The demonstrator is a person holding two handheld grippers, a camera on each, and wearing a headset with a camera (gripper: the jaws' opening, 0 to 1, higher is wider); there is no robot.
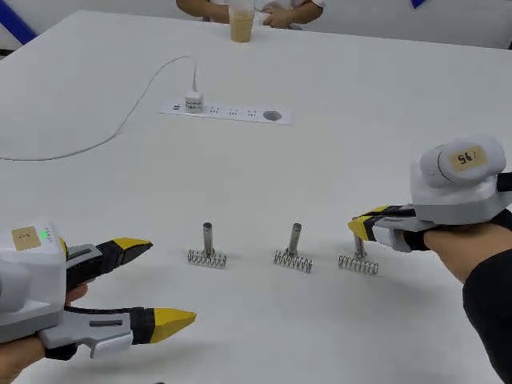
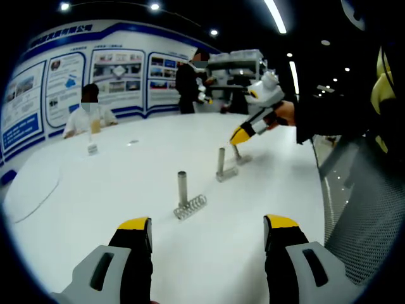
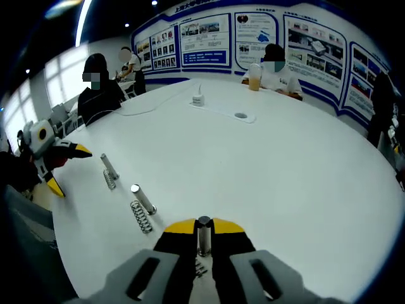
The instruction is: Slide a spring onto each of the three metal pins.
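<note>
Three upright metal pins stand in a row on the white table: the left pin (image 1: 207, 236), the middle pin (image 1: 295, 237) and the right pin (image 1: 360, 246). One spring lies flat at the foot of each: left spring (image 1: 207, 258), middle spring (image 1: 293, 261), right spring (image 1: 358, 265). My right gripper (image 1: 362, 226) is shut on the top of the right pin (image 3: 204, 233), whose spring (image 3: 199, 269) lies just below the jaws. My left gripper (image 1: 160, 282) stands open with nothing in it, short of the left pin (image 2: 182, 187) and its spring (image 2: 190, 206).
A white power strip (image 1: 224, 112) with a plugged-in adapter and a trailing cable lies mid-table. A cup of tan drink (image 1: 241, 24) stands at the far edge by a seated person's hands. Other people sit and stand around the table.
</note>
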